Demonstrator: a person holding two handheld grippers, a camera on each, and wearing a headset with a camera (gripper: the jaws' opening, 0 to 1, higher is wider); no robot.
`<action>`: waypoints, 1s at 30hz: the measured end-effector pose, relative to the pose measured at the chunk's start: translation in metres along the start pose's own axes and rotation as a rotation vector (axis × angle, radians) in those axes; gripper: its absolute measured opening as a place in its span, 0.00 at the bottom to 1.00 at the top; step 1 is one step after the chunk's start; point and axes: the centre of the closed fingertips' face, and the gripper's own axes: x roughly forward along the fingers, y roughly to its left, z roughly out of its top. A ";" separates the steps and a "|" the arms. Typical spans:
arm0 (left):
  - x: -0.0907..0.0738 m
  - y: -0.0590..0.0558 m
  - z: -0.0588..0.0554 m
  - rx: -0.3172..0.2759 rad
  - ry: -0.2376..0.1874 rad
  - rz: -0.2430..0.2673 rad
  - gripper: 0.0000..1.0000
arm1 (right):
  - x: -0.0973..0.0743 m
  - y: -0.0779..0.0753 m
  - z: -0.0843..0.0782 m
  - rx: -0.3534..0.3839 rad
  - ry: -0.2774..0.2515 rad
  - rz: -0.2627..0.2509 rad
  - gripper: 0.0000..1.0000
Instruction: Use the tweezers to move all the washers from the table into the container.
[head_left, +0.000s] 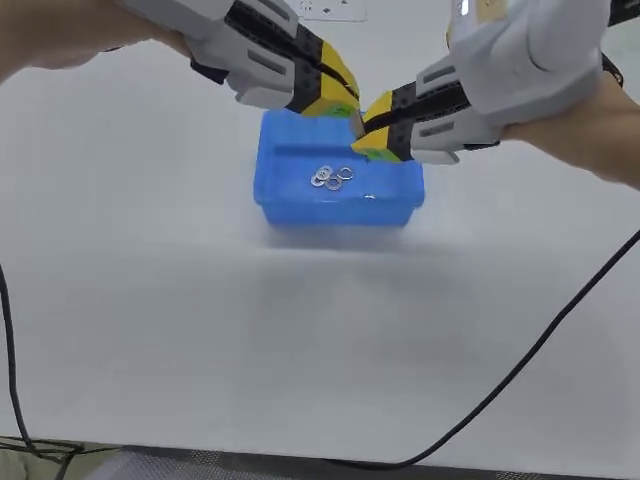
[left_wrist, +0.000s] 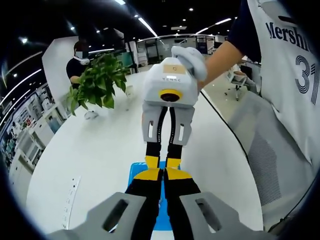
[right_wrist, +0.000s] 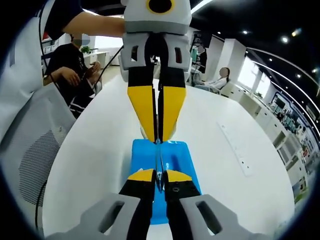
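Over blue container (head_left: 300, 210) of washers (head_left: 330, 178), left gripper (left_wrist: 162, 174) fingers together, right gripper (right_wrist: 159, 176) fingers clamped on half-hidden tweezers (right_wrist: 158, 155)

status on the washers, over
Left gripper shut, right gripper shut on tweezers, tip to tip above container. Several washers inside. Cable on table, clear of the work.

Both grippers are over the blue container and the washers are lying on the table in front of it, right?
No. Both grippers, left and right, the latter shut on the tweezers, are over the blue container, but the washers lie inside it, not on the table, as the head view shows.
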 end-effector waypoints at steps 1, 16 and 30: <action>-0.001 -0.001 0.000 0.001 -0.001 0.000 0.05 | -0.001 0.001 0.001 0.000 0.000 0.001 0.07; -0.030 -0.043 -0.001 0.024 0.004 0.028 0.05 | -0.016 0.042 0.026 -0.049 0.073 0.037 0.06; -0.020 -0.084 -0.033 -0.035 0.019 -0.003 0.05 | -0.003 0.085 0.011 -0.033 0.148 0.132 0.06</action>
